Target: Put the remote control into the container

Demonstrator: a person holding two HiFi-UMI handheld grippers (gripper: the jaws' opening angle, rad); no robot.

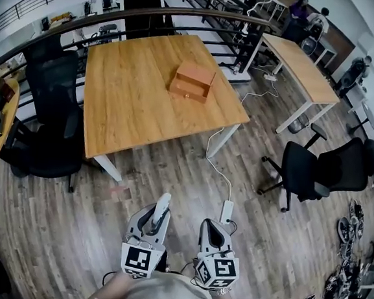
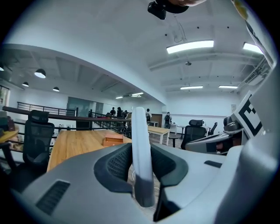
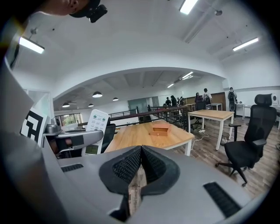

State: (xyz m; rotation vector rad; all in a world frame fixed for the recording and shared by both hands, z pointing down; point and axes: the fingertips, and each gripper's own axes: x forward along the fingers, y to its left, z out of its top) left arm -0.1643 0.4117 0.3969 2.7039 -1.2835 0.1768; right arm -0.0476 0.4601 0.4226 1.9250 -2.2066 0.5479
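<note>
My left gripper [image 1: 155, 218] is shut on a white remote control [image 1: 161, 211], which stands edge-on between the jaws in the left gripper view [image 2: 141, 151]. In the right gripper view the remote control [image 3: 96, 124] shows its buttons and small screen at the left. My right gripper [image 1: 213, 231] is shut with nothing in it; its jaws meet [image 3: 139, 162]. The container is a small orange wooden box [image 1: 192, 81] on the far right part of the wooden table [image 1: 126, 101], well ahead of both grippers; the same box [image 2: 113, 139] [image 3: 160, 128] shows far off in both gripper views.
A black office chair [image 1: 53, 114] stands left of the table and another [image 1: 318, 170] at the right. A white cable and power strip [image 1: 226, 211] lie on the wood floor just ahead of the right gripper. A second table [image 1: 301, 68] stands far right, with people beyond it.
</note>
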